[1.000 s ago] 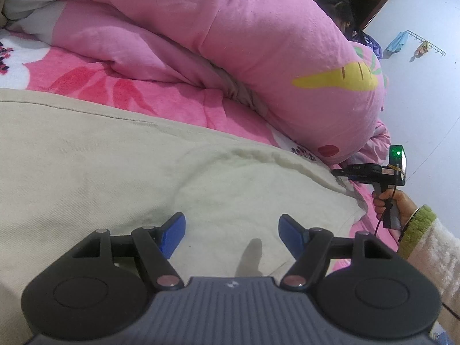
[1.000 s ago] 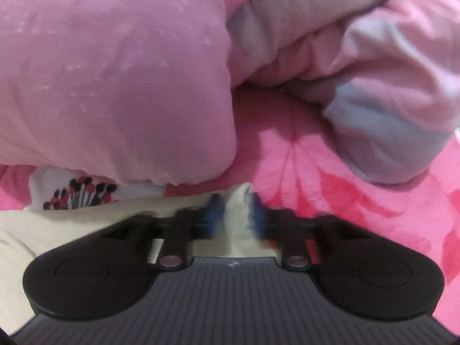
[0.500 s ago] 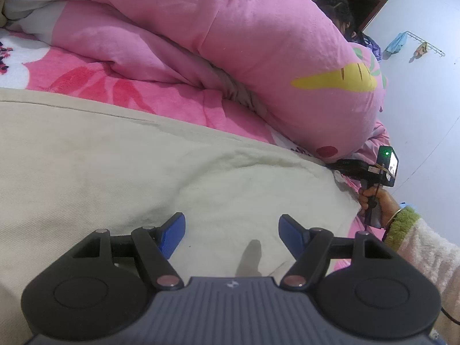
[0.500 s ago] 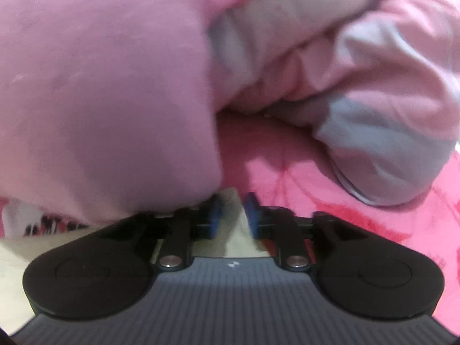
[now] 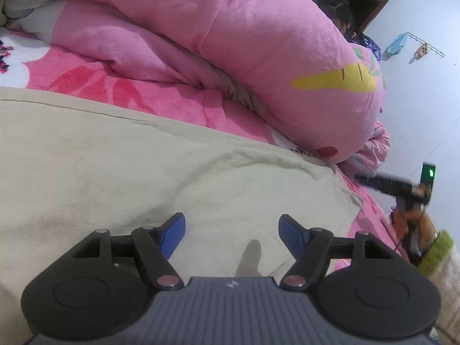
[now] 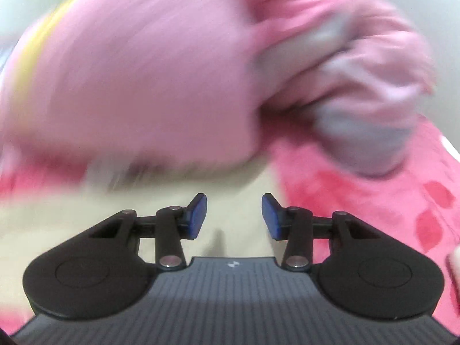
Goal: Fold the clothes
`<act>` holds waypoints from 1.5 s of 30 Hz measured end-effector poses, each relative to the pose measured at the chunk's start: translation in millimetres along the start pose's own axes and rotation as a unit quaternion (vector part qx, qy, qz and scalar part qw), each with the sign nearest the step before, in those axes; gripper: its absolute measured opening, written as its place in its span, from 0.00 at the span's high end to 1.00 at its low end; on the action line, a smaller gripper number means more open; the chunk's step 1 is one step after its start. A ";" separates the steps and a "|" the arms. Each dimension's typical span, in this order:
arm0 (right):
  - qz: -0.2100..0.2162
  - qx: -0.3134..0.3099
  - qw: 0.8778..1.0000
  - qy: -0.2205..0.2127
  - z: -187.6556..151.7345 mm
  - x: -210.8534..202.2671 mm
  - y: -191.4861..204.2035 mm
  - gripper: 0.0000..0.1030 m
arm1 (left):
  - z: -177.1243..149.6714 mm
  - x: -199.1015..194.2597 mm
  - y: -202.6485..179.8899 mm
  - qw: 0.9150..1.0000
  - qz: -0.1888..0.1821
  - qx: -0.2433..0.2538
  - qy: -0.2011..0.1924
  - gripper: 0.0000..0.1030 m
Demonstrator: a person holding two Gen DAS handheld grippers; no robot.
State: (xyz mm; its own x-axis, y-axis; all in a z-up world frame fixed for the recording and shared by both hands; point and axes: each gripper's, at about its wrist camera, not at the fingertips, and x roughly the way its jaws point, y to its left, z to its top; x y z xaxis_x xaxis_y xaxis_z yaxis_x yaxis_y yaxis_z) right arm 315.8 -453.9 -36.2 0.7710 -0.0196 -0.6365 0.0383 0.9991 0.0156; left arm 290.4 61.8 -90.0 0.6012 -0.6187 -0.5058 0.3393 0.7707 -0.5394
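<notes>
The left gripper (image 5: pixel 231 231) has its jaws spread wide over the cream garment (image 5: pixel 115 166), gripping nothing. The right gripper (image 6: pixel 234 215) likewise shows parted, empty jaws above the garment's edge. Beyond both jaws lie a pink quilt (image 5: pixel 258 43) and the flowered bed (image 5: pixel 86 77).

Garment (image 5: pixel 115 155) on bed, quilt (image 5: pixel 258 57) behind.

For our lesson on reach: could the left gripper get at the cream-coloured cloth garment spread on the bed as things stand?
Probably yes. The left gripper is open just above the cream-coloured cloth garment, and nothing lies between its blue fingertips and the fabric. The pink quilt sits farther back.
</notes>
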 end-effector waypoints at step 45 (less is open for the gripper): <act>-0.024 -0.058 0.997 0.035 54.7 107.4 168.3 0.85 | 1.0 -1.1 4.9 1.000 -0.010 -0.014 -0.001 0.27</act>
State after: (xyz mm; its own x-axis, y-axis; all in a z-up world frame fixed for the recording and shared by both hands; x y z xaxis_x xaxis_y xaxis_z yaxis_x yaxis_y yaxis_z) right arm 439.8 -289.8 -59.8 0.7239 -0.0697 -0.6863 -0.0029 0.9946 -0.1041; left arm 292.1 66.5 -91.4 0.5963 -0.6330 -0.4938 0.3307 0.7541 -0.5673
